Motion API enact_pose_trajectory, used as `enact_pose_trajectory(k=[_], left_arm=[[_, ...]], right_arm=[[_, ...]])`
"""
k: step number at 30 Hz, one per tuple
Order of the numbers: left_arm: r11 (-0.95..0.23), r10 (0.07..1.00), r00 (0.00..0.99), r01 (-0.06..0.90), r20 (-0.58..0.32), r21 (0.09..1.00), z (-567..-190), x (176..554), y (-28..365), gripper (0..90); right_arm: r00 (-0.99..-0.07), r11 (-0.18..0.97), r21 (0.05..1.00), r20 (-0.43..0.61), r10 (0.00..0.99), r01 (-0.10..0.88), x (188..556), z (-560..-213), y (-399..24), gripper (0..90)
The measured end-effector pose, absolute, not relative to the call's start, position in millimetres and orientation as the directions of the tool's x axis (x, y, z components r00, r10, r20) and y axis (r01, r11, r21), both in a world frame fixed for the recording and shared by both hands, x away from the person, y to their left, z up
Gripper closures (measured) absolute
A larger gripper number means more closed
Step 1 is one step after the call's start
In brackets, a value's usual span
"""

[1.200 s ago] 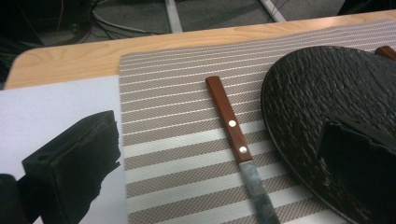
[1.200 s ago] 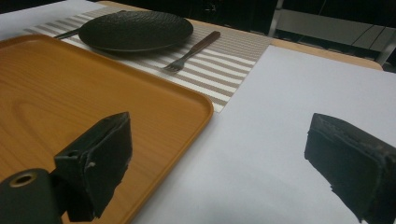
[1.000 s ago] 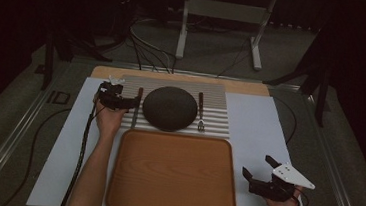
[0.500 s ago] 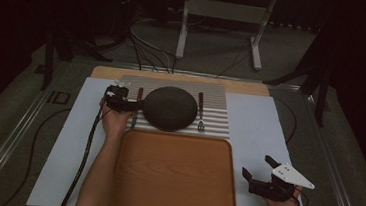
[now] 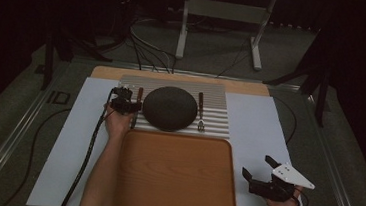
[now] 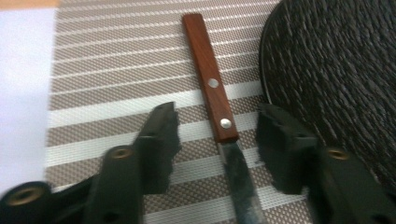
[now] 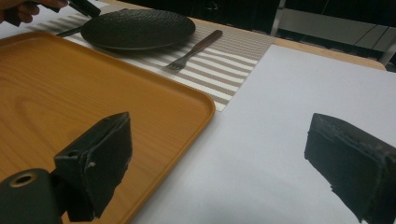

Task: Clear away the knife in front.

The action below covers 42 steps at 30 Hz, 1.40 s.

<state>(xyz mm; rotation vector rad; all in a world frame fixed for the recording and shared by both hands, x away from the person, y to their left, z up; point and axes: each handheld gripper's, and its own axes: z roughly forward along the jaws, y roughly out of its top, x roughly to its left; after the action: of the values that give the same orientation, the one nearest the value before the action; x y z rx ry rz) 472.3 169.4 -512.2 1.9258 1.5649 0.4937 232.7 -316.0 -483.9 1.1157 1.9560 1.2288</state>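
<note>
The knife (image 6: 215, 100) lies on the striped mat (image 6: 116, 70) near the desk's far edge, just left of the plate (image 6: 336, 70), straddled by the open left gripper (image 6: 217, 144); stiff, light, likely best gripped by its flat wooden handle, while the right gripper (image 7: 224, 163) hangs open.

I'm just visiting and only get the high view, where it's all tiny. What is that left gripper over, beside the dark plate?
Observer: A knife with a reddish wooden handle, lying on the striped mat.
Operator: Has it been grabbed?
Observer: No. The left gripper has its jaws open, one on each side where handle meets blade.
Operator: And the right gripper?
Observer: The right gripper is open too, above bare white table beside the tray.
</note>
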Motion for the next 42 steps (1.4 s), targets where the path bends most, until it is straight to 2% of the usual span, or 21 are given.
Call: enact_pose_trajectory(k=[4,9,11,12,25,42], left_arm=[[-0.129,0.966,0.243,0.750,-0.090,0.649,-518,474,167,62.0],[-0.161,0.968,0.248,0.744,-0.045,0.649,-518,474,164,69.5],[-0.155,0.971,0.234,0.763,-0.043,0.628,-516,474,164,69.5],[-0.166,0.971,0.238,0.764,-0.033,0.624,-516,474,163,77.5],[-0.172,0.971,0.238,0.776,-0.029,0.606,-513,473,164,78.2],[-0.115,0.978,0.202,0.757,-0.062,0.644,-494,464,173,78.1]], right_arm=[[-0.488,0.228,0.909,-0.032,0.872,0.348,233,-484,-317,7.5],[-0.488,0.228,0.909,-0.032,0.872,0.349,233,-484,-318,7.5],[-0.489,0.228,0.909,-0.032,0.872,0.349,233,-484,-318,7.5],[-0.489,0.230,0.908,-0.032,0.872,0.350,234,-484,-317,7.5],[-0.487,0.230,0.906,-0.030,0.873,0.357,233,-485,-319,7.5],[-0.491,0.235,0.904,-0.032,0.871,0.358,234,-485,-318,7.6]])
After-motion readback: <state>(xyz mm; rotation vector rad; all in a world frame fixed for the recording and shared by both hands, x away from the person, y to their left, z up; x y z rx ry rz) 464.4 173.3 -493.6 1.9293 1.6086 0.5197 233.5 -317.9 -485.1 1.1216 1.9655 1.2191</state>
